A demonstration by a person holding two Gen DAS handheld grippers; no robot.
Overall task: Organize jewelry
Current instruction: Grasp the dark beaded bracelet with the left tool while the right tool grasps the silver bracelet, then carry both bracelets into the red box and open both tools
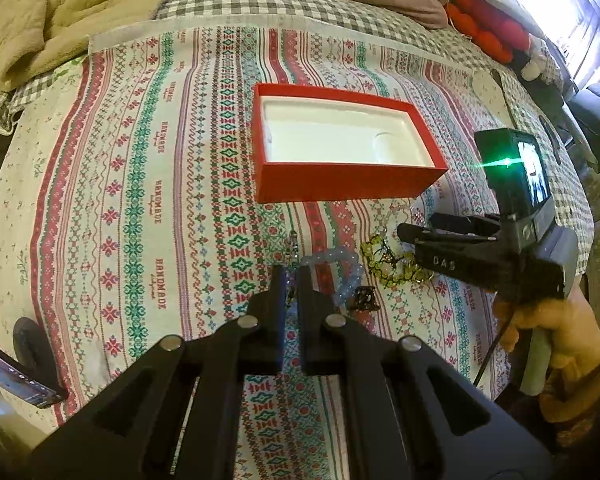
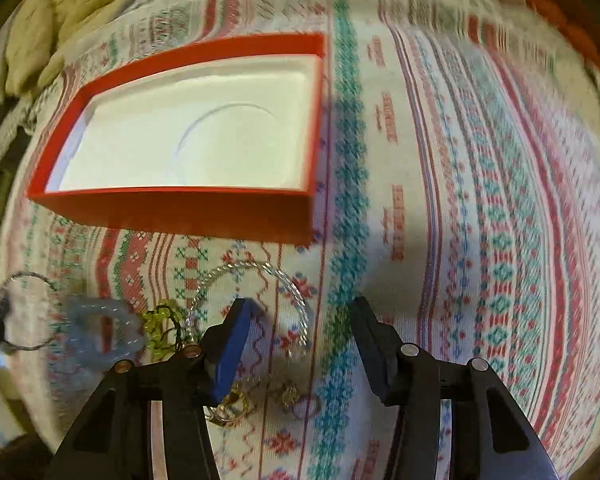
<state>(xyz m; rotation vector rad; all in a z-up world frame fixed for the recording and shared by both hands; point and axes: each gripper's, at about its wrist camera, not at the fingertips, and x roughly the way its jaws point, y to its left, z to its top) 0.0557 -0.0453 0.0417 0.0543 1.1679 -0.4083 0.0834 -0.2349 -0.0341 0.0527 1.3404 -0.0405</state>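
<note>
Knitted-pattern cloth (image 1: 160, 184), stripes red, teal, white; "HANDMADE" woven repeatedly. Red cardboard box (image 1: 340, 184) with smooth white moulded insert, open and bare. Jewelry just before it: pale blue bead bracelet (image 1: 342, 264), yellow-green beaded piece (image 1: 384, 264), clear twisted bangle (image 2: 260, 276), gold rings (image 2: 230, 412). Left gripper (image 1: 289, 280) pinched narrow, nothing visibly held. Right gripper (image 2: 300, 312) parted above bangle, "DAS" on body.

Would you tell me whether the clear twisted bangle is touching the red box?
Apart. The right wrist view shows patterned cloth between the clear twisted bangle and the red box.
</note>
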